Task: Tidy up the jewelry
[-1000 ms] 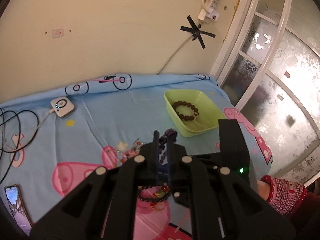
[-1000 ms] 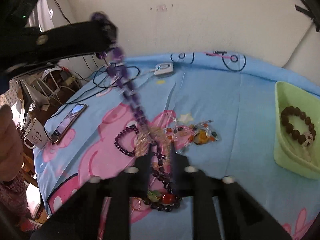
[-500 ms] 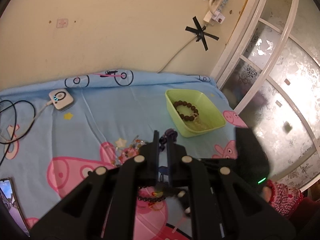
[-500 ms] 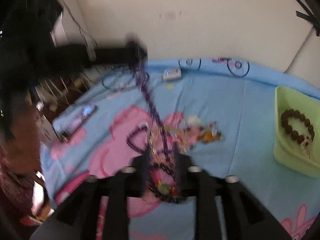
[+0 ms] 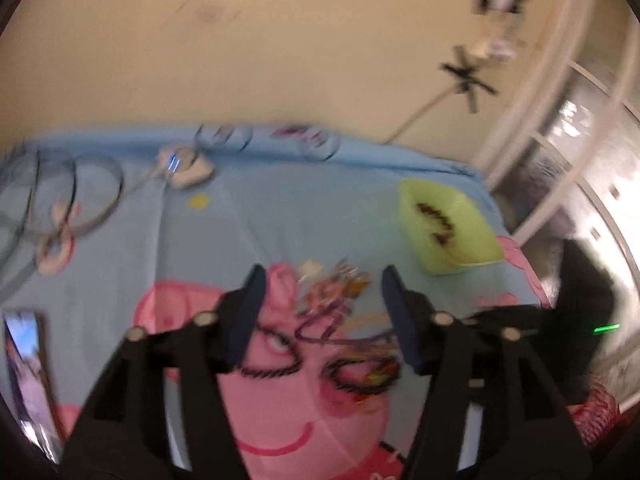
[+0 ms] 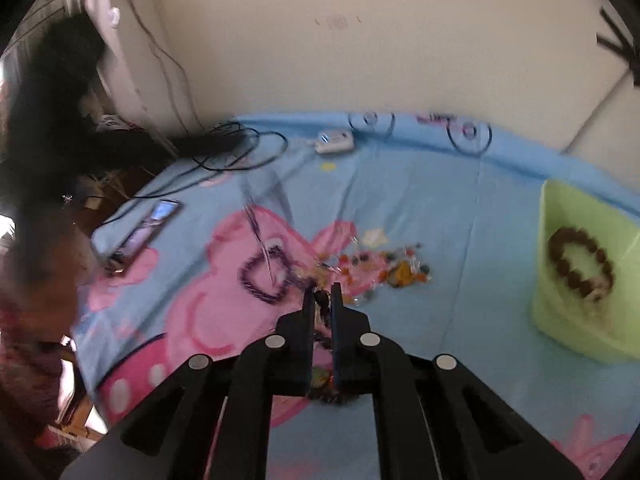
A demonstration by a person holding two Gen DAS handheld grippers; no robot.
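With the left claw (image 5: pixel 322 300) opening and nothing between its pads, and the right claw (image 6: pixel 322 300) pinched on dark beads (image 6: pixel 321 301) above the jewelry heap (image 6: pixel 376 268) on the bed, the strand is best lifted slowly clear before being carried to the green tray (image 6: pixel 580 216).

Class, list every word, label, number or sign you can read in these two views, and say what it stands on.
None can be read.
Phone screen: lit, too blurred.
Pink mark on the cream wall: too faint.
Blue cartoon-pig cloth: pictures only.
Light green plastic tray: no label shows.
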